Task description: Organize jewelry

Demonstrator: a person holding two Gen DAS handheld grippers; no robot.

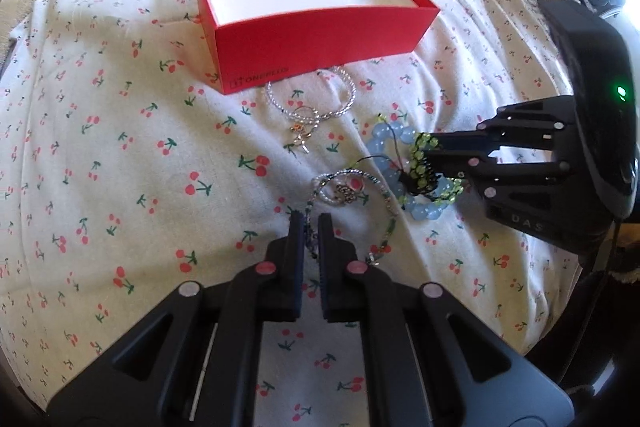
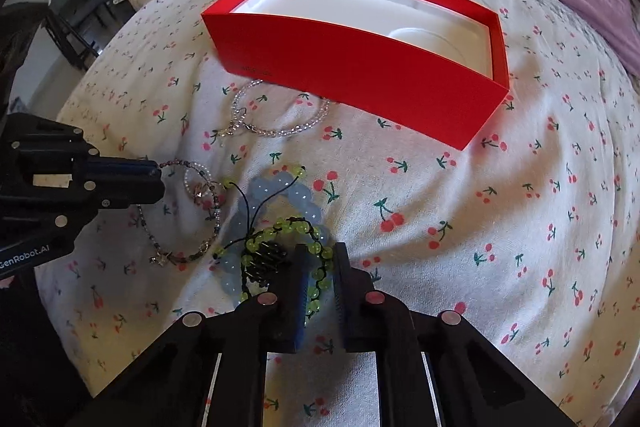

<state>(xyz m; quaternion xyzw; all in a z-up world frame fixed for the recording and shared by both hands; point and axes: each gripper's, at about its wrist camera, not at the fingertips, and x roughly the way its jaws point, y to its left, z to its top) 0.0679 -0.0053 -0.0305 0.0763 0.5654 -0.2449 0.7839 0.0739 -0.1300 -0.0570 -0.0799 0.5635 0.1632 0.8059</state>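
Left wrist view: close above the bed, tilted steeply down, facing the red box; right wrist view: same steep close look from the other side; shared: red box, bracelets, cherry-print sheet, each other's hand-held gripper.

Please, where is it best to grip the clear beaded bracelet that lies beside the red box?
Probably the clear beaded bracelet is best pinched from above across its strand on the side away from the red box, beside its charm. It lies flat, and the box crowds its far edge.
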